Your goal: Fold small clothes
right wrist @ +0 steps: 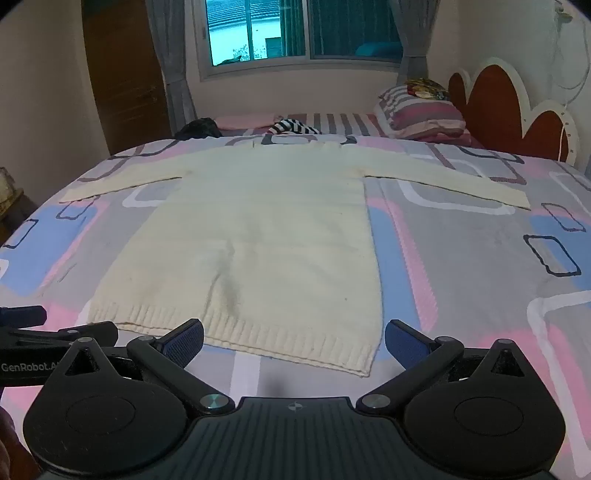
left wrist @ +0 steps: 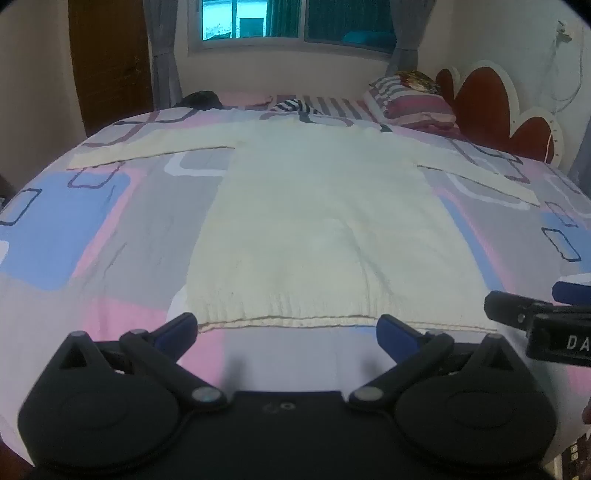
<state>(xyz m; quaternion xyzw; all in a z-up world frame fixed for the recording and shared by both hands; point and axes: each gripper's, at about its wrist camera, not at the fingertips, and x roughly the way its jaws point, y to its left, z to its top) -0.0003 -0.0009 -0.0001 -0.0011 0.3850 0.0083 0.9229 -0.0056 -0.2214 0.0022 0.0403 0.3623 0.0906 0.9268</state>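
Lying Flat: A Cream Sweater Spread on the Bed, Both Grippers Unladen

A cream knitted sweater [left wrist: 295,229] is laid out flat on a bed [left wrist: 122,229] covered in a pink, grey and blue patterned sheet, its sleeves stretched out to either side and its ribbed hem turned toward the cameras. The left gripper [left wrist: 287,332] is held just short of the hem, near its middle, with the fingers [left wrist: 177,328] spread wide apart and nothing between them. The right gripper [right wrist: 294,338] is likewise held with its fingers [right wrist: 184,338] wide apart and unladen, and is placed near the sweater's right hem corner.

From the left wrist view, the hem is seen running almost straight across the frame, and part of the right gripper is caught at the right edge. From the right wrist view, the whole outline of the garment is shown more fully: both sleeve ends, the right side seam and the hem corner resting on the sheet. The left gripper [right wrist: 22,332] is glimpsed at the left edge of that view, with lettering on its body.

Beyond the sweater, a striped pillow [right wrist: 421,114] is seen near a red and white headboard [right wrist: 498,99], and a black-and-white striped garment [right wrist: 291,127] and a dark bundle [right wrist: 199,129] lie at the far side of the bed. A window [right wrist: 295,29] with grey curtains and a brown door [right wrist: 125,74] are visible behind.
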